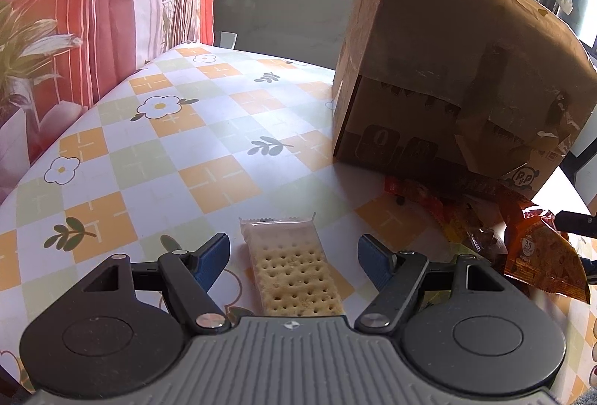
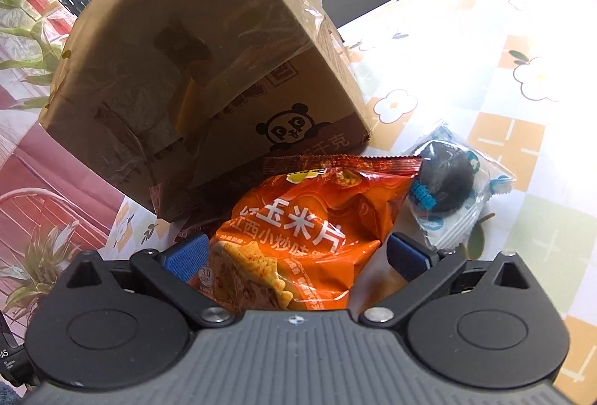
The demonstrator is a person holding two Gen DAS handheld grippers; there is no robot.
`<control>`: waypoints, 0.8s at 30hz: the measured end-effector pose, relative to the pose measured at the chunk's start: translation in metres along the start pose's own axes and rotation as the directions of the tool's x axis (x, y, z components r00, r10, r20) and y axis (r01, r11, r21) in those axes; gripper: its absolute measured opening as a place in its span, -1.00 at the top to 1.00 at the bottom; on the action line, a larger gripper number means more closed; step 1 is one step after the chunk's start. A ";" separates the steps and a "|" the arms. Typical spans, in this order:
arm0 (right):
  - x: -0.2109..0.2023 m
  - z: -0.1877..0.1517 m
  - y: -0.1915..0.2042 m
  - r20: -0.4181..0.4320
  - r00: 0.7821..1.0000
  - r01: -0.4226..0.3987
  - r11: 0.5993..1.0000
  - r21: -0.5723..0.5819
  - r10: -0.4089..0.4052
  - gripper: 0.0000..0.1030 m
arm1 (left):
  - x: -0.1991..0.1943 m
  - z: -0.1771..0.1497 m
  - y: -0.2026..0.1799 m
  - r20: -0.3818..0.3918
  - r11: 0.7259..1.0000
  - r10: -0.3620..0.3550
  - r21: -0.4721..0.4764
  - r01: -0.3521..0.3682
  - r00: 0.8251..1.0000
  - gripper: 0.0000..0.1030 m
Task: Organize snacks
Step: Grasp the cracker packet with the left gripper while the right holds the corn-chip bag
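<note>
A clear-wrapped cracker pack (image 1: 291, 267) lies flat on the table between the wide-apart fingers of my left gripper (image 1: 294, 256), which is open and not touching it. My right gripper (image 2: 296, 252) is open around an orange corn-chip bag (image 2: 306, 229); whether the blue pads touch the bag I cannot tell. The same bag shows at the right of the left wrist view (image 1: 541, 256). A dark round cookie in a clear and blue wrapper (image 2: 447, 188) lies right of the bag. A brown cardboard box (image 1: 447, 69) with a panda print stands behind the snacks, also in the right wrist view (image 2: 194, 69).
The table wears a checked orange, green and white floral cloth (image 1: 149, 151). More red and orange wrappers (image 1: 440, 203) lie at the foot of the box. A red curtain and plants (image 1: 44, 43) stand beyond the table's left edge.
</note>
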State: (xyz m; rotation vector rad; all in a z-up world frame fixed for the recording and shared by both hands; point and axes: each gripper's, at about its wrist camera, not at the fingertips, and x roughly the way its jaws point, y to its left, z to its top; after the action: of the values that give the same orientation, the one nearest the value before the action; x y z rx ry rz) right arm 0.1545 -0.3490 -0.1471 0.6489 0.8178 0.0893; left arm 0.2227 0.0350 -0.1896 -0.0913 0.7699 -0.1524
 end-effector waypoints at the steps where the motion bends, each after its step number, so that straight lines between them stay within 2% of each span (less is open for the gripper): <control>1: 0.004 0.002 0.003 0.010 1.000 -0.004 1.000 -0.013 0.005 -1.00 | 0.000 0.000 0.000 -0.002 1.000 0.001 -0.003 -0.001 1.000 -0.51; 4: 0.015 0.009 0.005 0.021 1.000 0.002 0.999 -0.033 -0.001 -1.00 | 0.001 0.000 0.000 -0.001 1.000 -0.001 -0.006 0.001 1.000 -0.51; 10: 0.040 0.015 0.012 -0.046 0.999 0.024 0.997 -0.077 -0.028 -1.00 | 0.002 -0.001 0.003 -0.004 1.000 0.012 -0.010 -0.012 1.000 -0.51; 18: 0.048 0.010 0.023 -0.057 0.996 0.052 0.982 -0.181 -0.064 -0.98 | 0.003 -0.004 0.000 -0.012 1.000 0.024 0.003 -0.024 1.000 -0.51; 19: 0.047 0.009 0.023 -0.057 0.997 0.047 0.982 -0.184 -0.059 -0.81 | 0.004 -0.005 -0.001 -0.014 1.000 0.026 0.005 -0.026 1.000 -0.51; 20: 0.044 0.007 0.022 -0.059 0.997 0.029 0.983 -0.181 -0.041 -0.50 | 0.004 -0.005 0.000 -0.019 1.000 0.029 0.006 -0.029 0.999 -0.51; 21: 0.041 0.005 0.021 -0.068 0.998 -0.014 0.986 -0.164 0.003 -0.48 | 0.004 -0.005 0.000 -0.022 1.000 0.030 0.006 -0.030 0.999 -0.51; 23: 0.031 -0.002 0.024 -0.035 0.999 -0.005 0.983 -0.185 -0.002 -0.21 | 0.005 -0.006 0.000 -0.028 0.999 0.034 0.006 -0.034 0.999 -0.51; 24: 0.026 -0.005 0.025 -0.015 1.000 -0.009 0.980 -0.201 0.006 -0.15 | 0.005 -0.006 -0.001 -0.031 0.999 0.036 0.008 -0.035 0.999 -0.51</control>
State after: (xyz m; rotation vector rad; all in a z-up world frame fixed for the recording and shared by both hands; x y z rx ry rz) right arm 0.1728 -0.3179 -0.1519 0.4605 0.8082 0.1813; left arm 0.2219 0.0333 -0.1976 -0.0684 0.8016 -0.1231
